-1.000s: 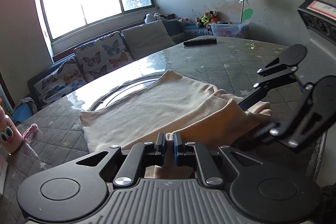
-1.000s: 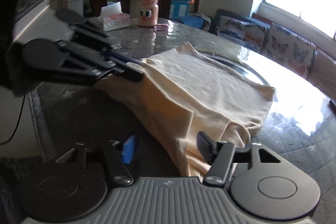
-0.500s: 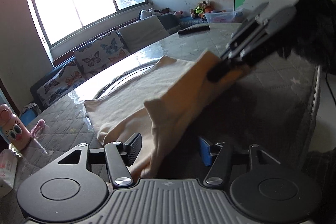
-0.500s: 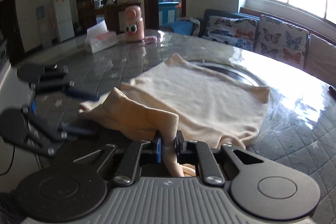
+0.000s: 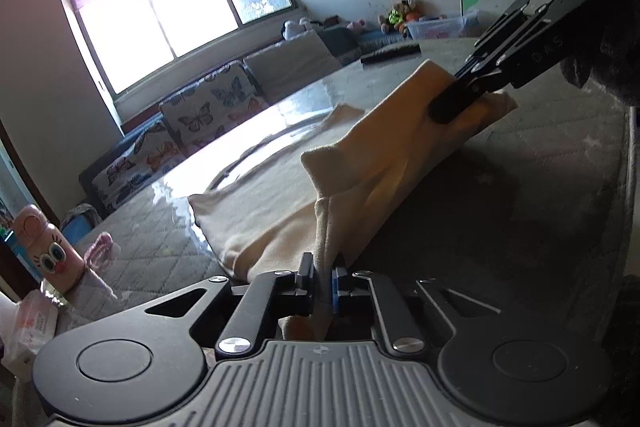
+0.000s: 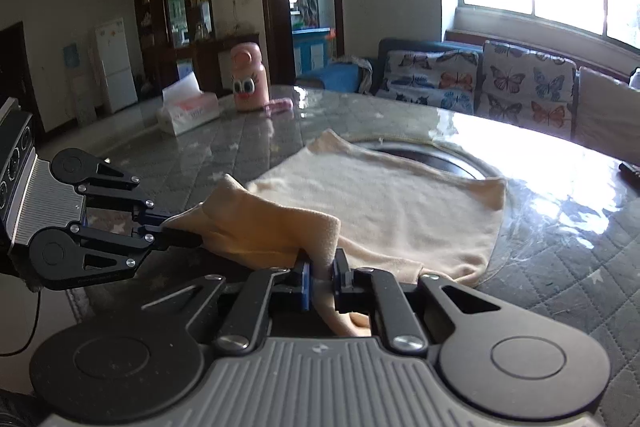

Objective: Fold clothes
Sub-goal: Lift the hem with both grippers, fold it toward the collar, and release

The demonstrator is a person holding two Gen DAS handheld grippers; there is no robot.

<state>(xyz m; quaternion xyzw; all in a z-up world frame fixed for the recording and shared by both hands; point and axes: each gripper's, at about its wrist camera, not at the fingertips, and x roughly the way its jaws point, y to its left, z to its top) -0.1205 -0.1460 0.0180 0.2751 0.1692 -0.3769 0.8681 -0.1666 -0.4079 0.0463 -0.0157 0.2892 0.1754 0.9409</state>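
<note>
The cream-coloured soft knit garment (image 6: 384,203) lies spread on the glossy quilted-pattern table (image 6: 560,259); the left gripper (image 5: 320,275) and right gripper (image 6: 320,273), 2 clamped pinches, lift its near edge, probably to fold it across.

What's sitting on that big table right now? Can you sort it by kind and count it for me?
Cream garment: 1
Pink cartoon-eyed bottle: 1
Tissue pack: 1
Black remote-like bar: 1
Small pink item beside the bottle: 1
Total: 5
</note>
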